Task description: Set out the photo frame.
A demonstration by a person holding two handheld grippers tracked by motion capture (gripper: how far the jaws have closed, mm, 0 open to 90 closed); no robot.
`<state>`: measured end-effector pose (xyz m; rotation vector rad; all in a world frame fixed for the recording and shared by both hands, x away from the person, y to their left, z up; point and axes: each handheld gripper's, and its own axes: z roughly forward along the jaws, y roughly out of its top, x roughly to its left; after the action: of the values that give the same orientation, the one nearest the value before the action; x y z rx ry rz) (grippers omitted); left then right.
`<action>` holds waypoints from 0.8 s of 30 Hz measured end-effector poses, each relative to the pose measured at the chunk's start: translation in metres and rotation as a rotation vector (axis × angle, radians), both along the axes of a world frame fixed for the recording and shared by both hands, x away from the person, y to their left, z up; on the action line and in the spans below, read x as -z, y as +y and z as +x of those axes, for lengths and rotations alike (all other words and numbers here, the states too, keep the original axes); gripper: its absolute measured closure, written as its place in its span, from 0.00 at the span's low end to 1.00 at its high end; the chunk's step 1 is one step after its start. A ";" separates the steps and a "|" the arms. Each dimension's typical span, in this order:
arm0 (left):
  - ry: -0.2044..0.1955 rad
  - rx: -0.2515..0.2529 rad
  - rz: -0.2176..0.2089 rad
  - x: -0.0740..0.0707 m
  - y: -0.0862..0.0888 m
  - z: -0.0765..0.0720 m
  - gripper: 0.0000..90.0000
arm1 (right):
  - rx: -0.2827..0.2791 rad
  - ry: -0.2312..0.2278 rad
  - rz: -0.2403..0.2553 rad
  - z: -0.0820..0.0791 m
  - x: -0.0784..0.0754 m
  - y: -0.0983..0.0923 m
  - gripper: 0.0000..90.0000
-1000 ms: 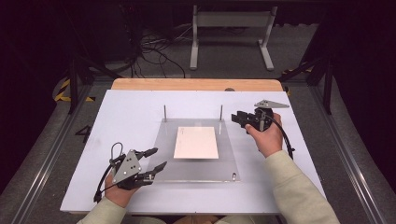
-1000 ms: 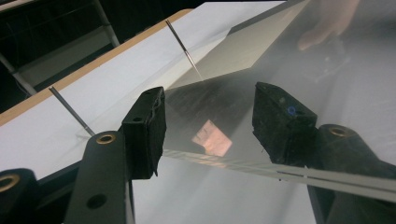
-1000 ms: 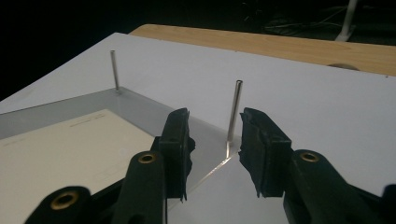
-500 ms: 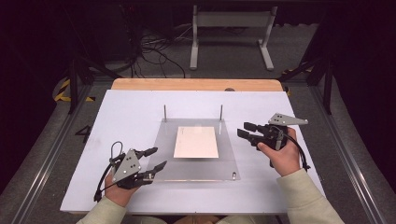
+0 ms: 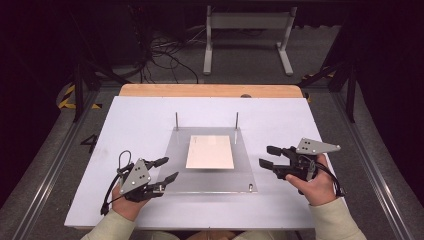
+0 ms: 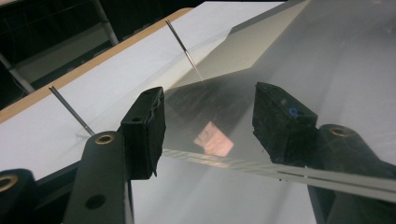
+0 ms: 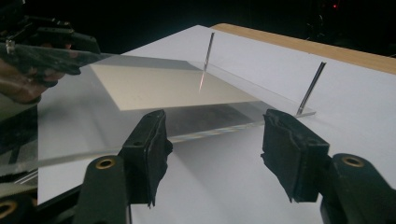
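Both pairs of jaws stand parted and bare: my left gripper (image 5: 165, 169) waits at the near left corner of the clear plate (image 5: 220, 180), my right gripper (image 5: 267, 156), jaws just widened, faces its right edge. I'd level each pair with that edge before pinching. Farther in lies the cream sheet (image 5: 210, 151), then two pins (image 5: 176, 121).

Clear acrylic plate (image 5: 210, 179), cream sheet (image 5: 210, 152), white table (image 5: 140, 120)
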<state>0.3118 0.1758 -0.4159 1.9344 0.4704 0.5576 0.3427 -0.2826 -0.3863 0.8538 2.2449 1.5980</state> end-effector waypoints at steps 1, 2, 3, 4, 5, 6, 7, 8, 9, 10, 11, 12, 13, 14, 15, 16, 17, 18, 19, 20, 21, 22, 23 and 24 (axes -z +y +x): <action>0.000 0.000 0.000 0.000 0.000 0.000 0.49 | -0.004 -0.004 -0.004 -0.002 0.001 -0.001 0.43; 0.000 0.000 0.000 0.000 0.000 0.000 0.49 | -0.004 -0.004 -0.004 -0.002 0.001 -0.001 0.43; 0.001 0.000 0.000 0.000 0.000 0.000 0.49 | -0.006 -0.007 -0.011 -0.004 0.002 -0.001 0.42; 0.001 0.000 0.000 0.000 0.000 0.000 0.49 | -0.011 -0.012 -0.023 -0.006 0.003 0.000 0.41; 0.001 0.000 0.000 0.000 0.000 0.000 0.49 | -0.019 -0.018 -0.035 -0.008 0.005 0.001 0.41; 0.002 0.000 -0.001 0.000 0.000 0.000 0.49 | -0.028 -0.021 -0.049 -0.009 0.007 0.002 0.41; 0.002 0.000 -0.001 0.000 0.000 0.000 0.49 | -0.036 -0.020 -0.063 -0.010 0.009 0.003 0.40; 0.003 0.000 -0.001 0.000 0.000 0.000 0.48 | -0.042 -0.021 -0.082 -0.011 0.010 0.005 0.40; 0.003 0.000 -0.001 0.000 0.000 0.000 0.48 | -0.050 -0.023 -0.101 -0.011 0.012 0.007 0.40; 0.003 0.000 -0.001 0.000 0.000 0.000 0.48 | -0.065 -0.022 -0.113 -0.011 0.015 0.008 0.40; 0.004 0.000 -0.002 0.000 0.000 0.000 0.48 | -0.072 -0.023 -0.119 -0.010 0.017 0.009 0.40; 0.004 0.000 -0.002 0.000 0.000 0.000 0.48 | -0.078 -0.026 -0.127 -0.010 0.018 0.011 0.39; 0.004 0.001 -0.003 0.000 0.000 0.000 0.48 | -0.087 -0.031 -0.129 -0.010 0.019 0.012 0.38; 0.004 0.001 -0.003 0.000 0.000 0.000 0.48 | -0.095 -0.038 -0.132 -0.010 0.020 0.014 0.37; 0.004 0.001 -0.003 0.000 0.000 0.000 0.48 | -0.106 -0.052 -0.132 -0.011 0.021 0.018 0.35; 0.005 0.001 -0.003 0.000 0.000 0.000 0.48 | -0.114 -0.067 -0.131 -0.012 0.021 0.020 0.34; 0.005 0.002 -0.004 0.000 0.000 0.000 0.48 | -0.126 -0.081 -0.131 -0.012 0.021 0.023 0.33; 0.005 0.001 -0.003 0.000 0.000 0.000 0.48 | -0.131 -0.094 -0.132 -0.013 0.021 0.025 0.32; 0.005 0.001 -0.003 0.000 0.000 0.000 0.48 | -0.140 -0.115 -0.137 -0.014 0.021 0.029 0.31; 0.004 0.001 -0.003 0.000 0.000 0.000 0.48 | -0.150 -0.130 -0.141 -0.015 0.021 0.032 0.31; 0.005 0.001 -0.004 0.000 0.000 0.000 0.48 | -0.155 -0.135 -0.142 -0.015 0.020 0.034 0.31; 0.005 0.001 -0.004 0.000 0.000 0.000 0.48 | -0.161 -0.146 -0.147 -0.016 0.020 0.037 0.30; 0.005 0.001 -0.004 0.000 0.000 0.000 0.48 | -0.166 -0.162 -0.148 -0.017 0.020 0.039 0.30; 0.006 0.000 -0.005 -0.001 0.000 0.000 0.48 | -0.166 -0.175 -0.151 -0.017 0.019 0.040 0.30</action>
<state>0.3117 0.1756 -0.4154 1.9319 0.4750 0.5499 0.3256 -0.2422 -0.4057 0.4804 2.3251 1.4821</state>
